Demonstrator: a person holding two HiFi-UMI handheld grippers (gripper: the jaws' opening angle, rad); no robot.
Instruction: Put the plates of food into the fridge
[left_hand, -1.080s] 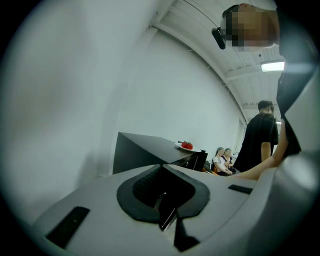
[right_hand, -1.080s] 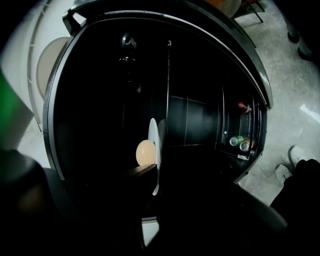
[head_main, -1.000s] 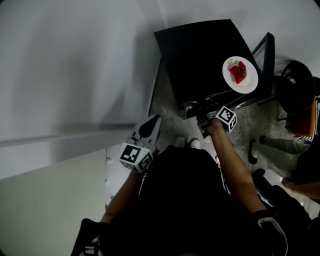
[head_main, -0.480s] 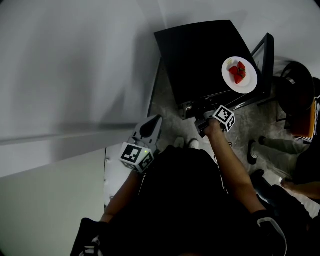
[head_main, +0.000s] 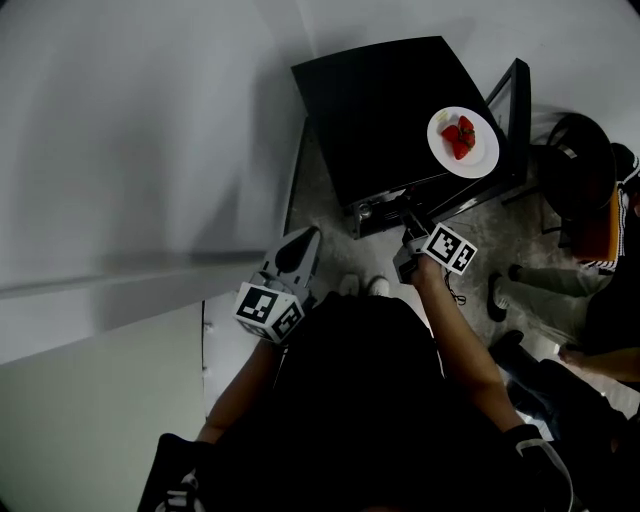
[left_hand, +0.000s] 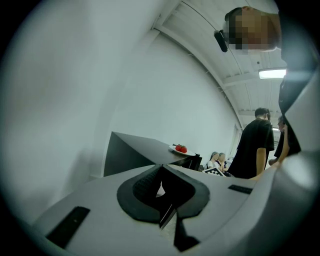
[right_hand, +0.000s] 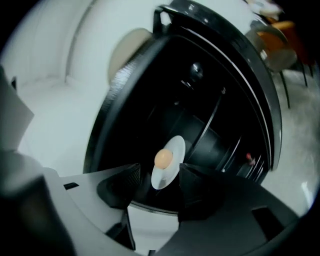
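Note:
A black mini fridge (head_main: 385, 115) stands on the floor with its door (head_main: 520, 110) swung open at the right. On its top sits a white plate of strawberries (head_main: 463, 142), also small in the left gripper view (left_hand: 181, 149). My right gripper (head_main: 405, 218) is low at the fridge's open front. Its jaws are opening (right_hand: 159, 175), and just beyond them a white plate with a round tan piece of food (right_hand: 167, 162) lies inside the dark fridge, with no pad touching it. My left gripper (head_main: 303, 238) is held near my body, shut and holding nothing (left_hand: 161, 167).
A white wall runs along the left. A dark chair (head_main: 580, 170) with an orange seat (right_hand: 280, 40) stands right of the fridge. People (head_main: 600, 300) stand at the right, one in a black shirt (left_hand: 255, 145).
The right gripper has drawn back slightly from the fridge's front. The left gripper has stayed where it was.

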